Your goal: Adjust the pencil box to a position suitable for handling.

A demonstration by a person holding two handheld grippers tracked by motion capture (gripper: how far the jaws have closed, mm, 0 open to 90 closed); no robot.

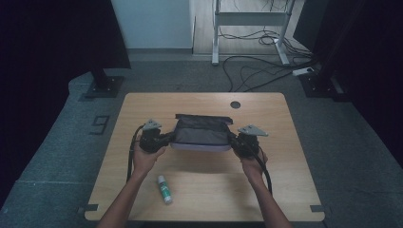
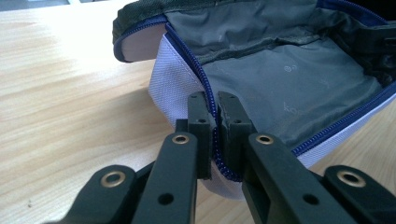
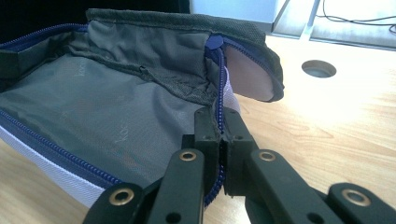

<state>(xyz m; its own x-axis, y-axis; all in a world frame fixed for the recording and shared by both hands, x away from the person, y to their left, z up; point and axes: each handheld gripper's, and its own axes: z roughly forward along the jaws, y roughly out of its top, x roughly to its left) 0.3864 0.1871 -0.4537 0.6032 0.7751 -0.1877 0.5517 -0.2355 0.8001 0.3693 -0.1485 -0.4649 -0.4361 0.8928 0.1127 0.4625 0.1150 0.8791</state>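
A small white glue stick (image 1: 165, 189) with a green label lies closest to me on the table (image 1: 285, 190), at about 7 o'clock from the bag, and nothing is touching it. My two arms come up from the near edge of the table. In the middle of the table sits my bag (image 1: 202, 133). It is white on the outside, gray on the inside, and has a blue zipper all around its mouth. The bag is unzipped and its mouth gapes wide, with the dark flap standing up at the far side, at 12 o'clock. My left tongs (image 1: 170, 137) are at 9 o'clock of the bag. In the left gripper view the left tongs (image 2: 214, 108) are squeezed tight on the bag's edge, with the blue zipper (image 2: 205, 79) pinched between the two black pads. My right tongs (image 1: 232, 138) are at 3 o'clock of the bag. In the right gripper view the right tongs (image 3: 222, 122) are also squeezed tight on the zipper edge at that end. A round hole (image 1: 235, 104) is in the table past the bag, at about 1 o'clock, well apart from it.
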